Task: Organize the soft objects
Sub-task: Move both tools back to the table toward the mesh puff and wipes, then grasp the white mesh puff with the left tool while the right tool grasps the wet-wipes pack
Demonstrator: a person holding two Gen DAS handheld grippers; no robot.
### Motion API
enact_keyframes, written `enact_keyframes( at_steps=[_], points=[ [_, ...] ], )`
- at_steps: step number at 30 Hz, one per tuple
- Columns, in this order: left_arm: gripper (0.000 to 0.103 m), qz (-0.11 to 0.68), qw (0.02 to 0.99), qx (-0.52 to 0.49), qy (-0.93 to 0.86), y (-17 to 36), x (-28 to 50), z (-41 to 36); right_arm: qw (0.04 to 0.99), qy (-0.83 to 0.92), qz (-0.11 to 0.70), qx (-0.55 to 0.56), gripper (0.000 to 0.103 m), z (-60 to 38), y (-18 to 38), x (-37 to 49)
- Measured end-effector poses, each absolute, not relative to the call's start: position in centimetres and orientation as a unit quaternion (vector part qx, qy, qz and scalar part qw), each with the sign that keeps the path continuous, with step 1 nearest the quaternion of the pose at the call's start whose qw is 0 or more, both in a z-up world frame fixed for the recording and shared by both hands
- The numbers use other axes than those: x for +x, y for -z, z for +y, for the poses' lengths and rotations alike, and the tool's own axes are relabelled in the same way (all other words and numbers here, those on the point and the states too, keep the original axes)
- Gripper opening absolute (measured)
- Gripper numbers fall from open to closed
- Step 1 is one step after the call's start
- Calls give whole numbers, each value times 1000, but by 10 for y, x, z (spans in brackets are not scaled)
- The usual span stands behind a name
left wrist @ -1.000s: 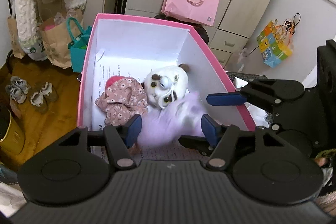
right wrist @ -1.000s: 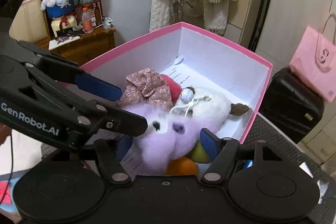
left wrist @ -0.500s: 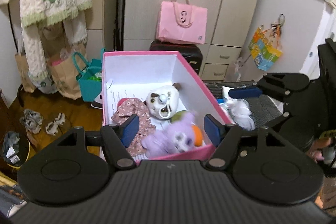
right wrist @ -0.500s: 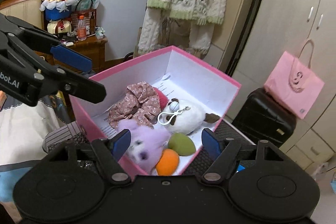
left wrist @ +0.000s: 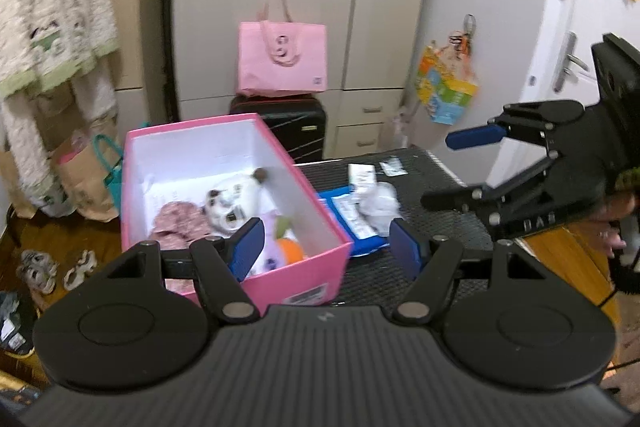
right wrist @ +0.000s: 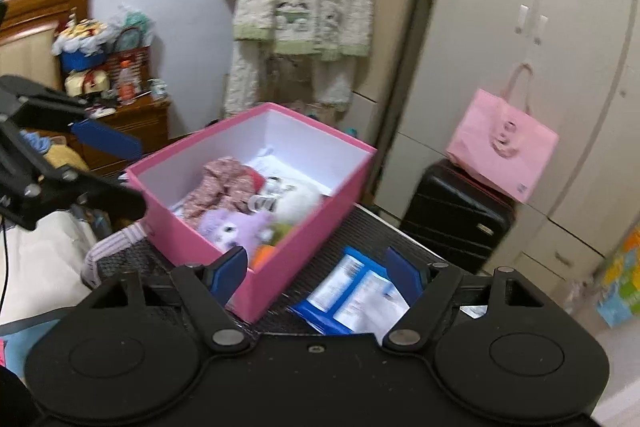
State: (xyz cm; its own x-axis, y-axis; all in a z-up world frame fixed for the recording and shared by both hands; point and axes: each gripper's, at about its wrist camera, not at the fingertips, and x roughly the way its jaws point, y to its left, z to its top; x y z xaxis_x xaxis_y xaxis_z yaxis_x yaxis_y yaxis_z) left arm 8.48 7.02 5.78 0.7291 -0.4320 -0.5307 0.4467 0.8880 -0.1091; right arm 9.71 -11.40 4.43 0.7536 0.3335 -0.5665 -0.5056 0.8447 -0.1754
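A pink box (left wrist: 304,277) (right wrist: 272,281) stands on the dark table. Inside lie a purple plush (right wrist: 234,225), a white plush (left wrist: 230,207) (right wrist: 298,201), a floral cloth (left wrist: 178,223) (right wrist: 222,187), and orange (left wrist: 290,251) and green (right wrist: 280,229) soft pieces. My left gripper (left wrist: 324,247) is open and empty, pulled back above the box's near end. My right gripper (right wrist: 316,273) is open and empty, back from the box; it also shows at the right of the left wrist view (left wrist: 452,167). A white soft lump (left wrist: 380,197) lies on the table right of the box.
A blue-and-white packet (left wrist: 352,219) (right wrist: 354,293) and paper slips (left wrist: 360,175) lie on the table (left wrist: 420,187) beside the box. A black suitcase (right wrist: 452,211) with a pink bag (right wrist: 500,143) stands behind. Wardrobe, hanging clothes and floor shoes (left wrist: 52,265) surround it.
Both grippers let go of the purple plush, which now lies in the box, and drew back and up away from the box. The table beside the box has come into view.
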Motion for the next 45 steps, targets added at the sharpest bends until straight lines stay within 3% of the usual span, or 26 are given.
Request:
enact_keyframes(
  at_steps=[23, 31, 45],
  points=[
    [68, 296, 912, 61, 277, 18, 142, -88, 934, -213, 282, -60, 81, -238, 2, 157],
    [68, 322, 915, 47, 239, 53, 185, -111, 936, -222, 268, -51, 81, -264, 30, 197],
    [65, 302, 930, 118, 173, 86, 213, -146, 910, -292, 284, -77, 81, -256, 75, 274]
  ],
)
